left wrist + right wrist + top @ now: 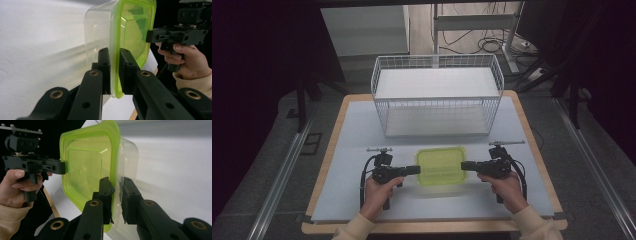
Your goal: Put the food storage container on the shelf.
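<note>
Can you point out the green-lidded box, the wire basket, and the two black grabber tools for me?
box (439, 166), high view, middle of its green lid
wire basket (437, 61), high view, far top rim
left gripper (416, 170), high view, between its fingers
right gripper (465, 165), high view, between its fingers

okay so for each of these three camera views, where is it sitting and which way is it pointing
High view: above the person's side, looking forward and down at the table, container and wire basket; both hands show.
Left gripper view: rides the left gripper, looking along jaws clamped on the container's green lid rim.
Right gripper view: rides the right gripper, jaws at the opposite rim.
Both gripper views share the container and show the opposite hand.
</note>
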Demonstrator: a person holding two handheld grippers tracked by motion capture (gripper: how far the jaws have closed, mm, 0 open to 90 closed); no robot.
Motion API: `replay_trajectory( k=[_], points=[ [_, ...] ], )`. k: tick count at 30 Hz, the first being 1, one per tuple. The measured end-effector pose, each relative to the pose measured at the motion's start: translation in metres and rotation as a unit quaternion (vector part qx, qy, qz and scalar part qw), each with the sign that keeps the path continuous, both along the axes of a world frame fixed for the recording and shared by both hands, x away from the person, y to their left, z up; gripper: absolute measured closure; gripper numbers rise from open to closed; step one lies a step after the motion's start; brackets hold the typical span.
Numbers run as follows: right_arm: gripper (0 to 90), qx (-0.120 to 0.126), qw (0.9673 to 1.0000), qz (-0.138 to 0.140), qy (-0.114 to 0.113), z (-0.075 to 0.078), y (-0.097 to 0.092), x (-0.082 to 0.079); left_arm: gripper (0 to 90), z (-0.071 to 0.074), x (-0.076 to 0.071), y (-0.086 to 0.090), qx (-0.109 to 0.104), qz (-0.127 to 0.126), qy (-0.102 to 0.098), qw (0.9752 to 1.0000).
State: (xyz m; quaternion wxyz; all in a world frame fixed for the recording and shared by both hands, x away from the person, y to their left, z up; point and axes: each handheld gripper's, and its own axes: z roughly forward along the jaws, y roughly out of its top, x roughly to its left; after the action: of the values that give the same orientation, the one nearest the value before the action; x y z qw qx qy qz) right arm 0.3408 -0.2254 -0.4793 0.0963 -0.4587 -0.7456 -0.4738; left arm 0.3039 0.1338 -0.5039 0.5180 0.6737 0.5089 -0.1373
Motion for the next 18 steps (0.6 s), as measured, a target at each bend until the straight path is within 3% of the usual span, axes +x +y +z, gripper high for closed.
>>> replay_trajectory(
  k=[18],
  points=[
    [79.7,0.007,0.9993,0.008,-0.035,0.022,0.006,-0.001,81.6,0.022,0.0,0.007,-0.004,0.005,-0.027,0.9996]
  ],
)
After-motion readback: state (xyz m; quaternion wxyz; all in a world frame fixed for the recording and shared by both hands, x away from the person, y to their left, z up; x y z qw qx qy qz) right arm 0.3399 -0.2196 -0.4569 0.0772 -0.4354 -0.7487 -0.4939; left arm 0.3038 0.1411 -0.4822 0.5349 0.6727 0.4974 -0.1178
